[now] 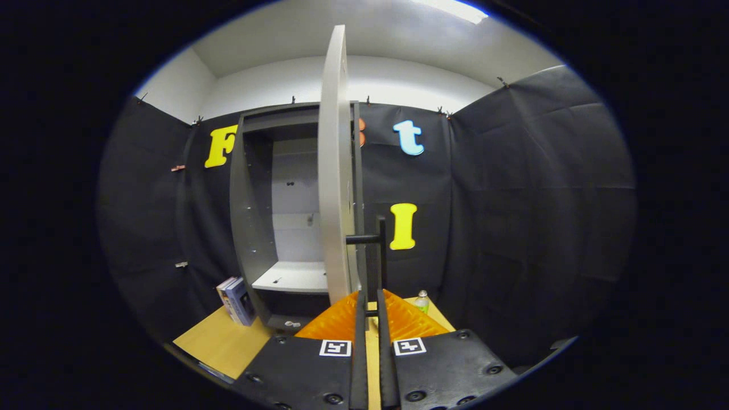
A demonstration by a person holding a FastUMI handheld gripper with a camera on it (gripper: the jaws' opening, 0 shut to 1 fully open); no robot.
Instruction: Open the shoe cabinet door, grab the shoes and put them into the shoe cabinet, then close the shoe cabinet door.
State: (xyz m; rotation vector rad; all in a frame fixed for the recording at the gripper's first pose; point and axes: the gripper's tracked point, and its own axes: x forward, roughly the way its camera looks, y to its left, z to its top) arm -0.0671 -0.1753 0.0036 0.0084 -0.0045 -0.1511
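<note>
With its two fingers drawn close together, the gripper (371,310) appears to be clamped on the lower part of the door handle (380,250), a dark bar standing off the door on a short post. The handle's lower end drops between the fingers, so both seem to press on it, though the contact itself is hard to make out.

Just beyond, the door (336,171) is seen nearly edge-on, swung well out from the shoe cabinet (250,216). I judge the step in hand to be the first one, opening the door, and it looks almost done. Next the fingers would need to let go of the handle and back away without dragging the door shut, then go looking for the shoes.

Past the door, the cabinet interior shows a pale shelf (290,276) with nothing large on it; its right half is hidden behind the door. A box (235,300) leans beside the cabinet's left foot on the wooden table (222,341), and a small bottle (422,300) peeks out beyond the right finger.

I cannot make out any shoes, and some small object at the cabinet's base is too tiny to identify.
</note>
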